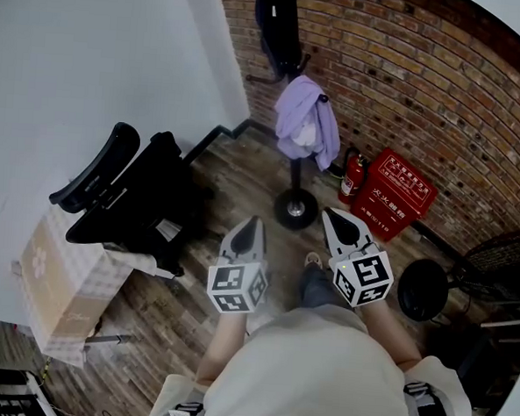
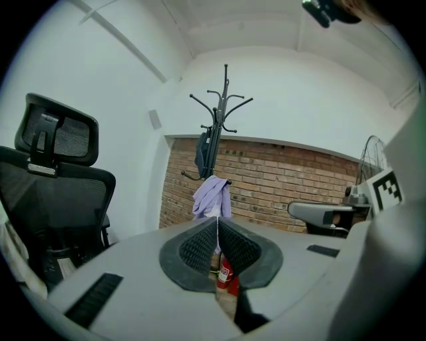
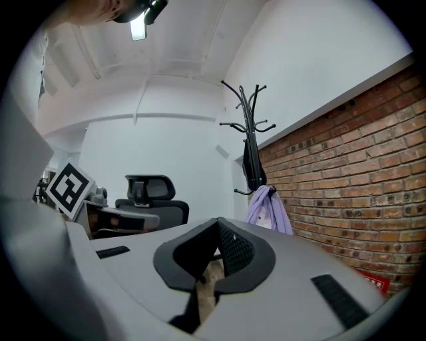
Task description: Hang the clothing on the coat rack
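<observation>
A lilac garment (image 1: 307,120) hangs on a low hook of the black coat rack (image 1: 290,68), which stands on a round base (image 1: 296,208) by the brick wall. A dark item (image 1: 278,19) hangs higher on the same rack. The garment (image 2: 212,196) and the rack (image 2: 218,116) appear ahead in the left gripper view, and the garment (image 3: 269,210) hangs to the right in the right gripper view. My left gripper (image 1: 252,228) and right gripper (image 1: 341,223) are held side by side in front of the rack, both shut and empty, well short of the garment.
A black office chair (image 1: 129,195) stands at the left by the white wall, with a cardboard box (image 1: 66,283) beside it. A red fire extinguisher (image 1: 352,178) and a red box (image 1: 394,193) sit against the brick wall. A floor fan (image 1: 494,261) is at the right.
</observation>
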A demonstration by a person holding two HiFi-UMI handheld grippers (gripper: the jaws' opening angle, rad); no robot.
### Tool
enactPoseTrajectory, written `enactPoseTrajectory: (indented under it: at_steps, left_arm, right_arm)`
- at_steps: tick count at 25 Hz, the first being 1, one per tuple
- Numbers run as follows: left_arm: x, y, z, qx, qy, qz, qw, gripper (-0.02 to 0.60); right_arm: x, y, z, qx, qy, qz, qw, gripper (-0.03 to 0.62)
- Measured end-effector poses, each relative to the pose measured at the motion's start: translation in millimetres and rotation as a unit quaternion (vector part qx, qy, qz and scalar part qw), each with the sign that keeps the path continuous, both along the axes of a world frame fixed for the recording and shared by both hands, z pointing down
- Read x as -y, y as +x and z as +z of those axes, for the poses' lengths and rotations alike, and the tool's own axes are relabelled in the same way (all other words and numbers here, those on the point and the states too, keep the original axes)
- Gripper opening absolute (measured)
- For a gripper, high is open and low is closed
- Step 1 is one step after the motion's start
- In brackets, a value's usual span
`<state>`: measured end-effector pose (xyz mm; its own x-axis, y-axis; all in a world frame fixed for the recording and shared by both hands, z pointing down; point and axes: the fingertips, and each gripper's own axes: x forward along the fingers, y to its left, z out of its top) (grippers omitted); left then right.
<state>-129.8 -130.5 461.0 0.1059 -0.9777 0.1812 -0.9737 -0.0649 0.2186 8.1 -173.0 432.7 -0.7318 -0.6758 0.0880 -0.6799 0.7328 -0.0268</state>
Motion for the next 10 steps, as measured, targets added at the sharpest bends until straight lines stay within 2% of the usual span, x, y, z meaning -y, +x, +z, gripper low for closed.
enactPoseTrajectory:
  at_steps: [10]
  left_arm:
    - [2.3,6.7,-7.8,-0.004,0.008,0.003,1.0000,0.009]
  right_arm:
    - [1.2,4.6,-7.2,0.012,-0.001,-0.004,1.000,-0.002]
